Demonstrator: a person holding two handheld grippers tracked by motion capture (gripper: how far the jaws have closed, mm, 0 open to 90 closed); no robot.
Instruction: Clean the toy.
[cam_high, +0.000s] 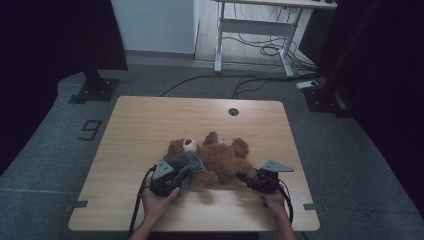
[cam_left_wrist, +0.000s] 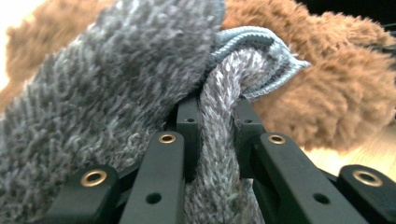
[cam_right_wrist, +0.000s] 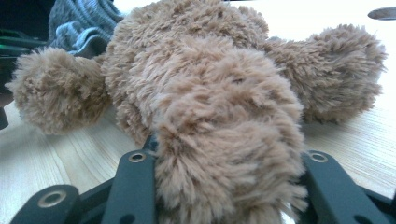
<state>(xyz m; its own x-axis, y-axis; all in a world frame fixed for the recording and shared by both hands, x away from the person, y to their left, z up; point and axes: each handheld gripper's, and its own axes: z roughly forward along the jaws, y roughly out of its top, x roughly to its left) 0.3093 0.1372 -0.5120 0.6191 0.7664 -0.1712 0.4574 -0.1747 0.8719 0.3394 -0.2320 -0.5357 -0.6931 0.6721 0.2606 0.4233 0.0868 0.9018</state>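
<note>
1. At lower left of centre in the high view, the left gripper (cam_high: 184, 172) is clenched on a grey knitted garment (cam_high: 189, 162). The left gripper view shows a fold of that knit (cam_left_wrist: 219, 140) pinched between the two black jaws, the rest bunched at upper left of the frame.
2. At the centre of the wooden counter (cam_high: 140, 125) a brown teddy bear (cam_high: 217, 157) lies flat, head toward the left; the garment rests against its left side.
3. At lower right of centre, the right gripper (cam_high: 245, 177) is grasping one of the bear's limbs. In the right gripper view that furry limb (cam_right_wrist: 229, 154) sits between the jaws, with the garment (cam_right_wrist: 81, 23) in the upper left corner.
</note>
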